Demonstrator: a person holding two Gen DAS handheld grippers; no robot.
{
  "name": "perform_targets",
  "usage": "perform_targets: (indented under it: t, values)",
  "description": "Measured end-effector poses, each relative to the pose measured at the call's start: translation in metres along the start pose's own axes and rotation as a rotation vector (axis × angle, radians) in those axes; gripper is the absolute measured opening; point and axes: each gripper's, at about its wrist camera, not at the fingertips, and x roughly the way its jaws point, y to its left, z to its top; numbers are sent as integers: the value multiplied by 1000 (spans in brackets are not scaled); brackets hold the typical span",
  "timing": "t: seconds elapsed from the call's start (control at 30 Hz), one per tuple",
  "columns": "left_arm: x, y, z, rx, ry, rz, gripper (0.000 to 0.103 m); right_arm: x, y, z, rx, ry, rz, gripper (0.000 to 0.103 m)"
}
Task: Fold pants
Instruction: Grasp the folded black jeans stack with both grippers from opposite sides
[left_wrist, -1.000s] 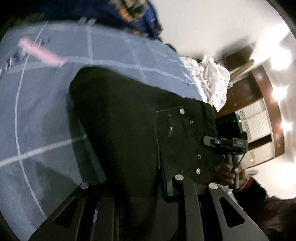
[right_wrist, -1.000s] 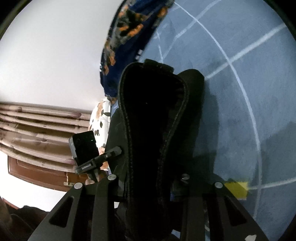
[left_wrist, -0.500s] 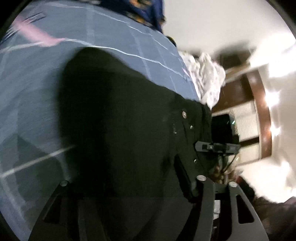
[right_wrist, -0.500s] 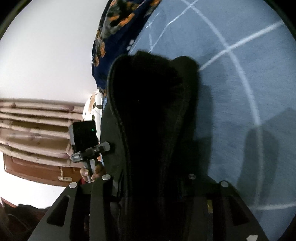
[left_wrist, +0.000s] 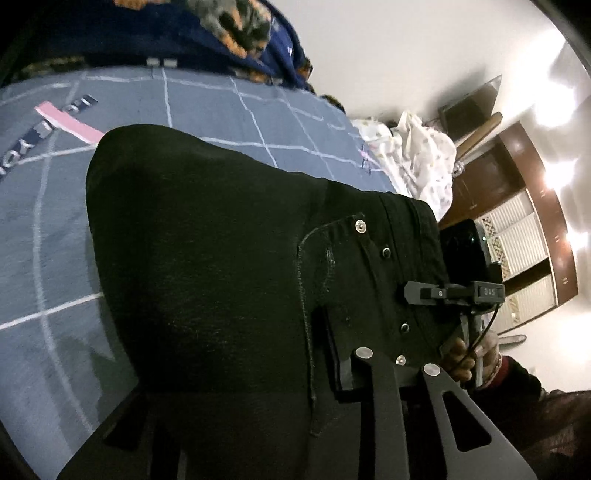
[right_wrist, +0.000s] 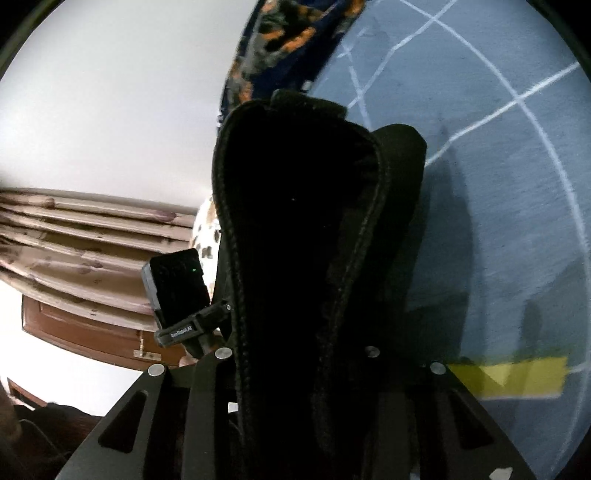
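Black pants (left_wrist: 221, 258) hang lifted above a grey-blue checked bedsheet (left_wrist: 37, 229). In the left wrist view the waistband with its rivets and pocket fills the middle; my left gripper (left_wrist: 258, 384) is shut on the waistband, its left finger hidden behind cloth. In the right wrist view the pants (right_wrist: 306, 240) hang as a doubled edge with a stitched seam, and my right gripper (right_wrist: 299, 354) is shut on them. Each view shows the other gripper's camera beside the pants: the right one (left_wrist: 465, 258), the left one (right_wrist: 177, 288).
A dark blue and orange patterned blanket (left_wrist: 229, 29) lies at the far end of the bed. A white crumpled cloth (left_wrist: 417, 155) lies at the bed's right edge. A pink strip (left_wrist: 66, 122) and a yellow tape piece (right_wrist: 513, 373) sit on the sheet. Wooden wardrobe (left_wrist: 517, 206) behind.
Both grippers keep their hold on the pants. The views have swung and tilted as the pants are carried over the sheet; the blanket at the bed's end shows more.
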Motion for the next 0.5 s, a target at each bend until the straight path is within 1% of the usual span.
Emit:
perform_targets:
  t: [0.13, 0.27, 0.5]
  values:
    - [-23, -1, -4, 0, -33, 17, 26, 12, 13, -5, -8, -9, 38, 30]
    - [-43, -1, -10, 1, -59, 50, 26, 22, 25, -10, -13, -13, 67, 30]
    - [-65, -5, -16, 25, -95, 119, 26, 39, 45, -15, -27, -9, 76, 30]
